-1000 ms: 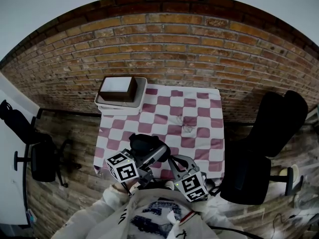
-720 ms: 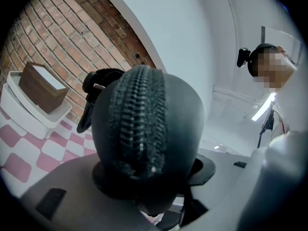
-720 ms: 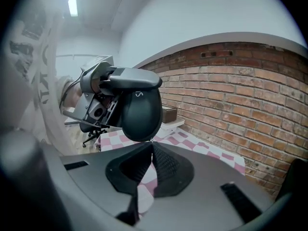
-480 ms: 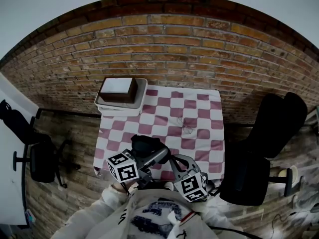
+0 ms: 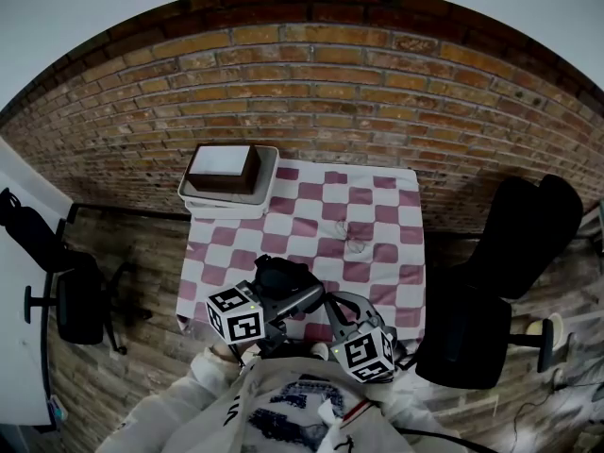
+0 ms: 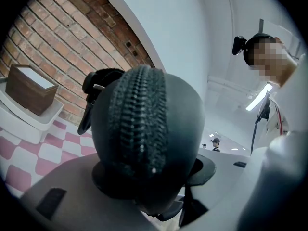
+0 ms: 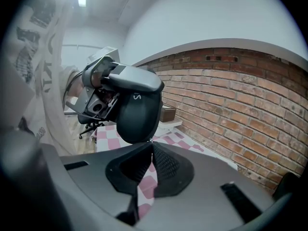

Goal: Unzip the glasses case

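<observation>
Glasses case (image 6: 185,124): dark, rounded, ribbed zipper (image 6: 138,114) | left tool (image 6: 151,177) clamps it | right tool (image 7: 151,146) pressed together

Light was flat and dim. Fisheye distortion bowed the brick wall (image 5: 311,92); corners beyond it were vignetted black. Right of it a ceiling light (image 6: 257,96) glared; the glasses case (image 6: 144,138) was blurred.

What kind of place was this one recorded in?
Probably an office or lab room with a corner set up for recording. It has a bare brick wall, a small table under a checked tablecloth, and black swivel office chairs on a wood-plank floor.
</observation>
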The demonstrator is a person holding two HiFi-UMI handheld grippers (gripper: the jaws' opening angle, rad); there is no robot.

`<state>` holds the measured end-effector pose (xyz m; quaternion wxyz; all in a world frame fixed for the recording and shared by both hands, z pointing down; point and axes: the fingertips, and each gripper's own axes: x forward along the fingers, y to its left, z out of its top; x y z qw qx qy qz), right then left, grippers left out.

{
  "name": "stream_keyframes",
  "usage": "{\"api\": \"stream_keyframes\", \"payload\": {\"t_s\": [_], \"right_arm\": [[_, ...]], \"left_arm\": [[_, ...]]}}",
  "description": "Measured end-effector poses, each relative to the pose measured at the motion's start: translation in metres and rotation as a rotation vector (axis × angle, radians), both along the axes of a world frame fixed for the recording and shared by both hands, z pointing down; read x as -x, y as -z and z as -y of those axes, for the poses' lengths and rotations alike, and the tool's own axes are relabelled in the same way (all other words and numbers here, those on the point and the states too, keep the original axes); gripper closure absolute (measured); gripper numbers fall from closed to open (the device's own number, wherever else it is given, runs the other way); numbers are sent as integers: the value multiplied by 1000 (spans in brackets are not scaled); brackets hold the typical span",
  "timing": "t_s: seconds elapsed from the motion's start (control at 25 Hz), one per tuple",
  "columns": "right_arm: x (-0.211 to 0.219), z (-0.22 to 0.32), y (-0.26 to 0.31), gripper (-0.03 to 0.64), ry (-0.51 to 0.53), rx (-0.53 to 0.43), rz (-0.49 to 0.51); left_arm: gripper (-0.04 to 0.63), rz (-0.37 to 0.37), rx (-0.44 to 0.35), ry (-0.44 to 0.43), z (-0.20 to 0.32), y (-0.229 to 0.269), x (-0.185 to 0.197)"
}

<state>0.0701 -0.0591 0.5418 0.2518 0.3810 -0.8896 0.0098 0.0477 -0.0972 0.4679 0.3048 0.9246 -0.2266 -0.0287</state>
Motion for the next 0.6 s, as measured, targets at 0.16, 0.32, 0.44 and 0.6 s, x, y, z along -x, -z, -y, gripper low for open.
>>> {"api": "stream_keyframes", "payload": {"t_s": [0.16,0.32,0.44,0.6], "right_arm": [[0,0,-1,600,4,1,-3],[-2,-1,-1,600,5,0,-8],[-2,-2,0,600,11,-17,-25],[-1,-3,2,600,27,-43,-54]], "left_arm": [[336,19,-3,-16,-2,-2,-2],[336,32,-5,-26,-5,-3,-4],[336,49,-13,-49,-7,-4,-6],[336,67,-13,-87,-9,-5,-8]]}}
